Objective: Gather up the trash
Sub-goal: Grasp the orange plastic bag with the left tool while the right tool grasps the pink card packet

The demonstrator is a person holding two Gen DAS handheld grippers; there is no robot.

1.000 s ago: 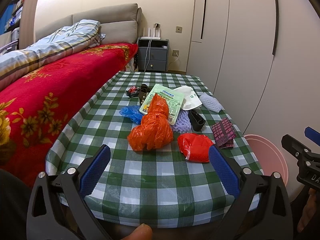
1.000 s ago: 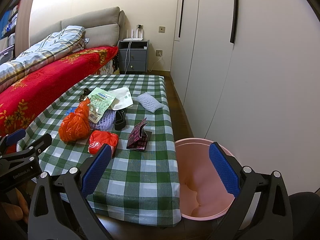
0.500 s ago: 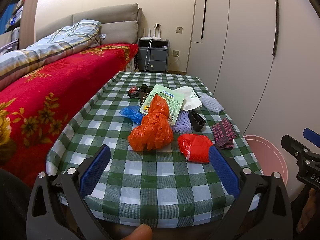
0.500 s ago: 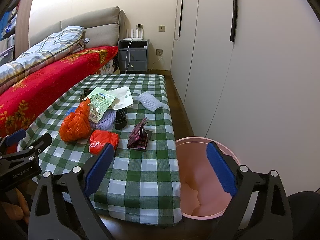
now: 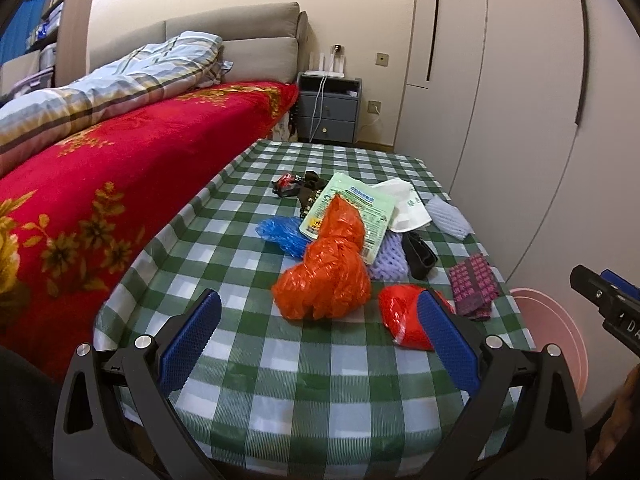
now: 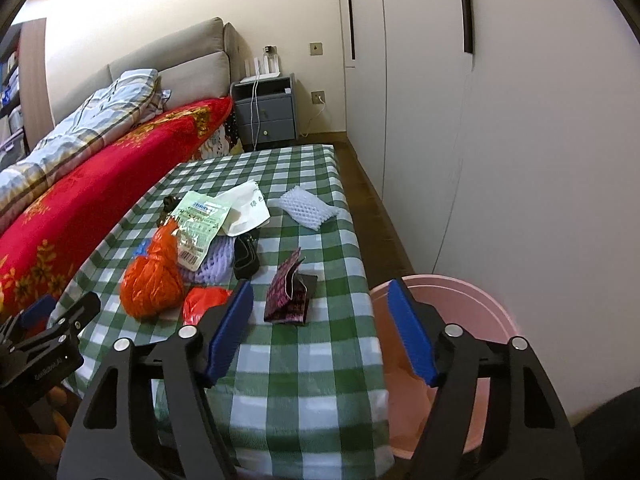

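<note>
Trash lies on a green checked table [image 5: 280,392]: an orange plastic bag [image 5: 326,276], a red bag [image 5: 402,320], a blue wrapper [image 5: 282,234], a green packet [image 5: 352,210], a white paper bag [image 5: 408,210], white foam net [image 5: 448,218], purple foam net [image 5: 390,258], a black item [image 5: 418,254] and a maroon packet [image 5: 474,288]. My left gripper [image 5: 318,340] is open, empty, near the front edge, before the orange bag. My right gripper [image 6: 320,334] is open and empty, over the table's right front part, near the maroon packet [image 6: 290,292]. A pink bin [image 6: 452,360] stands on the floor to the right.
A bed with a red floral blanket [image 5: 80,208] runs along the table's left side. White wardrobe doors [image 6: 500,120] line the right. A grey nightstand [image 5: 328,106] stands beyond the table's far end. A narrow strip of wooden floor [image 6: 380,220] runs between table and wardrobe.
My right gripper has swung left and forward, from above the pink bin toward the table's right front part. My left gripper has barely moved.
</note>
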